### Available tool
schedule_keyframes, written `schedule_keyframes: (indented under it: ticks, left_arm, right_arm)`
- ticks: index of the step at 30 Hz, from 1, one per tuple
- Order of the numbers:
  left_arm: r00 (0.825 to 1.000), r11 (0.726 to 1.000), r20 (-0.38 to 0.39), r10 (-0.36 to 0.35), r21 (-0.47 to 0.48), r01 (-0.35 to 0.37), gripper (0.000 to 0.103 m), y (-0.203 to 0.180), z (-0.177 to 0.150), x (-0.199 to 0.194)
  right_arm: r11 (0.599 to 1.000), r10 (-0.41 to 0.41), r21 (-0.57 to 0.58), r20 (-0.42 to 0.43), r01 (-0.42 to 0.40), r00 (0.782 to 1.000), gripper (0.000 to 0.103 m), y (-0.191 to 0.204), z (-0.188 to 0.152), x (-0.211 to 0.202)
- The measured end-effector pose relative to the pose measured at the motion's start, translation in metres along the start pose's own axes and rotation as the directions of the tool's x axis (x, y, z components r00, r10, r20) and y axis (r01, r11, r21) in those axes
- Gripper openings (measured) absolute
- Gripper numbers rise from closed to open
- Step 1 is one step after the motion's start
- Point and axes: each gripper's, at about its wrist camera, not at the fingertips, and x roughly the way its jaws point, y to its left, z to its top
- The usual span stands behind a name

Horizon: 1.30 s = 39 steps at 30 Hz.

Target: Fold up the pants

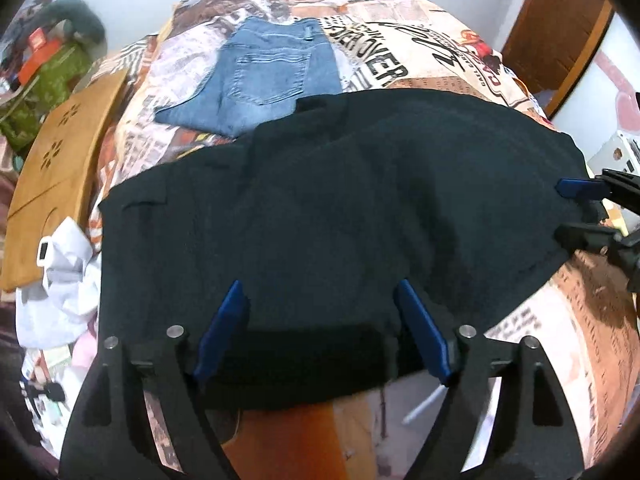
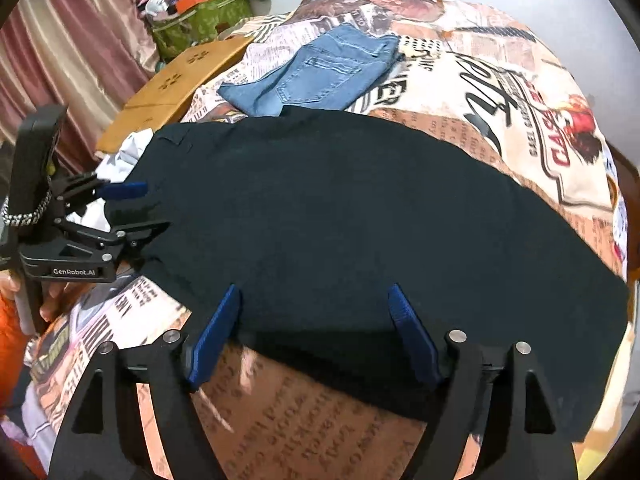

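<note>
Black pants (image 1: 320,208) lie spread and folded across a newspaper-print bedspread (image 1: 420,60). My left gripper (image 1: 320,288) stands open over their near edge, its blue pads (image 1: 224,328) apart with the dark cloth lying loose between them. In the right wrist view the same pants (image 2: 360,208) fill the middle, and my right gripper (image 2: 312,292) is open over their near hem, pressing on nothing. Each gripper shows in the other's view at an end of the pants: the right gripper (image 1: 560,210) at the right edge, the left gripper (image 2: 150,208) at the left, both with jaws apart.
Folded blue jeans (image 1: 264,76) rest farther back on the bedspread. A wooden board (image 1: 60,168) and crumpled white cloth (image 1: 64,280) lie at the left. A green bag (image 2: 196,24) and pink curtain (image 2: 60,48) stand behind; a brown door (image 1: 560,28) is at the right.
</note>
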Motion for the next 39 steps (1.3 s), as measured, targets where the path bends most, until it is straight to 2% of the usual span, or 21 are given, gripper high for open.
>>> schedule_keyframes:
  ticks: [4, 7, 10, 13, 16, 20, 23, 26, 28, 30, 36, 39]
  left_arm:
    - [1.000, 0.998, 0.007, -0.012, -0.054, 0.012, 0.082, 0.011, -0.010, -0.010]
    - [1.000, 0.999, -0.003, 0.031, -0.043, -0.031, 0.082, 0.012, -0.012, -0.015]
    - [0.998, 0.997, 0.032, 0.054, -0.048, -0.053, 0.082, 0.012, -0.009, -0.027]
    - [0.996, 0.997, 0.074, 0.046, -0.066, -0.041, 0.083, 0.012, 0.005, -0.039]
    - [0.993, 0.997, 0.104, 0.051, -0.069, -0.044, 0.089, 0.007, 0.025, -0.042]
    - [0.997, 0.999, 0.079, 0.019, -0.036, -0.016, 0.089, -0.010, 0.051, -0.023]
    - [1.000, 1.000, 0.027, 0.012, 0.006, -0.012, 0.089, -0.026, 0.060, 0.001]
    - [1.000, 0.996, -0.018, 0.012, 0.093, -0.010, 0.089, -0.052, 0.060, 0.024]
    - [0.998, 0.990, 0.027, 0.057, 0.128, -0.060, 0.089, -0.066, 0.060, 0.024]
    - [0.997, 0.983, 0.043, 0.066, 0.166, -0.072, 0.089, -0.076, 0.064, 0.021]
    - [0.999, 0.975, 0.022, 0.035, 0.220, -0.039, 0.089, -0.103, 0.077, 0.021]
    - [1.000, 0.970, 0.015, 0.011, 0.242, -0.015, 0.089, -0.119, 0.080, 0.022]
  right_arm:
    - [0.999, 0.005, 0.050, 0.007, -0.005, 1.000, 0.074, -0.008, -0.005, -0.008]
    - [0.996, -0.012, 0.086, 0.025, 0.010, 1.000, 0.074, -0.015, -0.008, -0.015]
    - [0.992, -0.044, 0.124, 0.062, 0.036, 0.997, 0.074, -0.026, -0.011, -0.028]
    - [0.981, -0.077, 0.188, 0.099, 0.058, 0.992, 0.074, -0.045, -0.014, -0.043]
    - [0.964, -0.110, 0.254, 0.138, 0.073, 0.984, 0.074, -0.065, -0.021, -0.063]
    - [0.940, -0.150, 0.331, 0.160, 0.090, 0.976, 0.074, -0.088, -0.038, -0.083]
    - [0.913, -0.188, 0.393, 0.157, 0.114, 0.970, 0.074, -0.105, -0.060, -0.094]
    - [0.885, -0.199, 0.453, 0.156, 0.109, 0.967, 0.074, -0.120, -0.081, -0.101]
    - [0.855, -0.209, 0.509, 0.153, 0.104, 0.966, 0.074, -0.132, -0.099, -0.105]
    - [0.832, -0.216, 0.545, 0.149, 0.102, 0.965, 0.074, -0.139, -0.111, -0.107]
    - [0.754, -0.224, 0.654, 0.162, 0.066, 0.961, 0.074, -0.167, -0.141, -0.110]
    - [0.730, -0.199, 0.683, 0.172, 0.029, 0.965, 0.074, -0.175, -0.149, -0.104]
